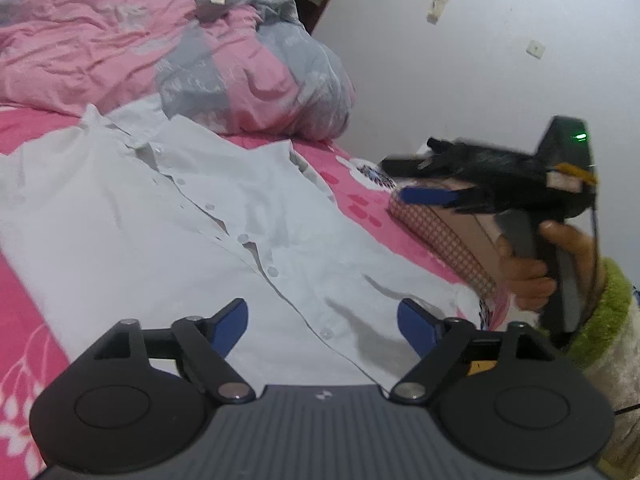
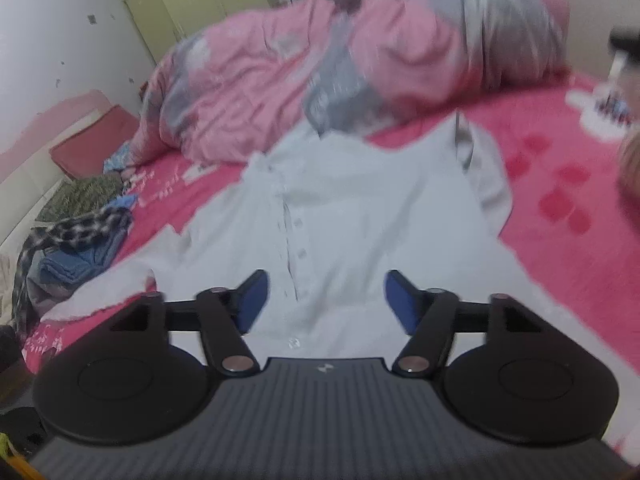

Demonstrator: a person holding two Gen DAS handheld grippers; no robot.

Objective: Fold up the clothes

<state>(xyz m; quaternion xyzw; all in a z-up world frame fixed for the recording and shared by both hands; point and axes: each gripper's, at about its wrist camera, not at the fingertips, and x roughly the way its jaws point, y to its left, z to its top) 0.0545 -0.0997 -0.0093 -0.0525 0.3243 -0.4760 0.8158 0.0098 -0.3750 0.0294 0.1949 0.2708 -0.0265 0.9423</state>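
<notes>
White shirt (image 1: 168, 216) lies spread button-side up on the pink bedsheet (image 1: 24, 292), collar toward the rumpled pink and grey quilt (image 1: 180, 64). From the left wrist camera, the left gripper (image 1: 322, 330) hovers over the shirt's lower part, its blue fingers spread wide and holding nothing; off to the right, a hand (image 1: 532, 268) carries the right gripper (image 1: 424, 188), blurred. From the right wrist camera, that gripper (image 2: 324, 300) also stands wide apart and empty above the button placket, with a clothes pile (image 2: 68, 248) at the bed's left edge.
</notes>
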